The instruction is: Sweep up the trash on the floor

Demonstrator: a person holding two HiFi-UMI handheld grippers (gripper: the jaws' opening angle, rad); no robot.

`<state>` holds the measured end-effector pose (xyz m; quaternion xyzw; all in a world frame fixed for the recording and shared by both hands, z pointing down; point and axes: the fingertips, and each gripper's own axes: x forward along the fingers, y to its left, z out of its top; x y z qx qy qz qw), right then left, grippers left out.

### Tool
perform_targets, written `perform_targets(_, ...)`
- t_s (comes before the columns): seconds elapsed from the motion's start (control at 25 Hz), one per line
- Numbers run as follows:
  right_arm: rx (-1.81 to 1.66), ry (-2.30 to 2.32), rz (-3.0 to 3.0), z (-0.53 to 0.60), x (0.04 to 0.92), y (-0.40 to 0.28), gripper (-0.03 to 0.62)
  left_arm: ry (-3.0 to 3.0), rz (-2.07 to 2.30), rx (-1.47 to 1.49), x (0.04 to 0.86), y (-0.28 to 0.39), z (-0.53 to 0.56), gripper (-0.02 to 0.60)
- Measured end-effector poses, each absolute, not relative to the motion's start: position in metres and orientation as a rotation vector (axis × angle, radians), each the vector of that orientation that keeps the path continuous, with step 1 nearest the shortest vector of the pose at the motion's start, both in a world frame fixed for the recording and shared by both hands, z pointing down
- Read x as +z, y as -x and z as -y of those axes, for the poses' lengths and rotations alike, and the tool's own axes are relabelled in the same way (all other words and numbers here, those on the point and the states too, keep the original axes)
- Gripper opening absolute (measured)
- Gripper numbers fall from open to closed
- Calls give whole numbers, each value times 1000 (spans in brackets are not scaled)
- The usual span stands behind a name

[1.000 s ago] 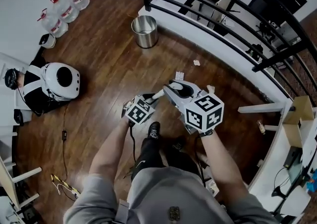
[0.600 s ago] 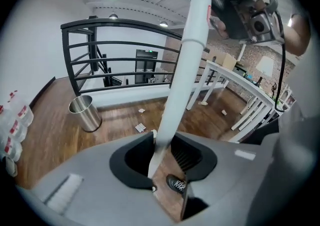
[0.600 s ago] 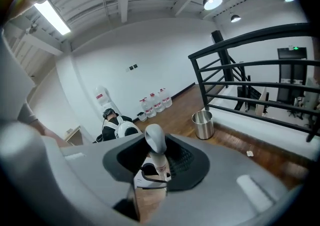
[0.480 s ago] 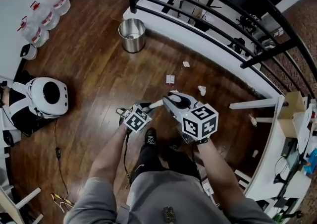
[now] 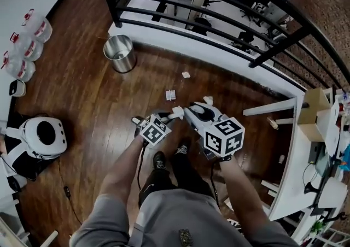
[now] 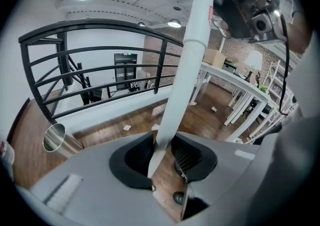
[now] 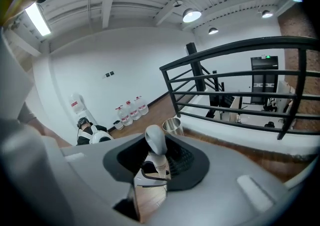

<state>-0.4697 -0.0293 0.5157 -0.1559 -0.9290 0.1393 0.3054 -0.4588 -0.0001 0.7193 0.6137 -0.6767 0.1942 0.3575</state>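
Note:
A white broom handle (image 6: 184, 65) rises from between my left gripper's (image 6: 162, 159) jaws up to my right gripper (image 6: 240, 5). Both are shut on it. In the right gripper view the handle's grey top end (image 7: 156, 142) stands between my right gripper's (image 7: 155, 166) jaws. From the head view both grippers, left (image 5: 165, 115) and right (image 5: 192, 111), hang close together over the wooden floor in front of my legs. Scraps of white trash (image 5: 171, 95) (image 5: 186, 74) (image 5: 208, 100) lie just beyond them. The broom's head is hidden.
A metal bin (image 5: 120, 53) stands by the black railing (image 5: 219, 8) on its white kerb. White tables (image 5: 298, 147) line the right side. Water bottles (image 5: 24, 43) and a white and black rounded object (image 5: 44, 136) sit by the left wall.
Both grippers, still holding the handle, have moved forward toward the trash and railing. In the head view the bin and the rounded object have slid left and the scraps now lie closer.

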Motion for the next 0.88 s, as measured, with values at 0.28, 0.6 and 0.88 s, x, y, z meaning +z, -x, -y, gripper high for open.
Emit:
perform_targets(0.28,390,294,2494,133,512,481,100,-1674,1684,573,715,477,106,115)
perform_targets(0.6,407,138,2540,230,503,490,101,-1796,1625,626,708,492,210,114)
perform_targets(0.88,404,-24,2548,279,493,511,100,-1928,1516,665,698,511,268,114)
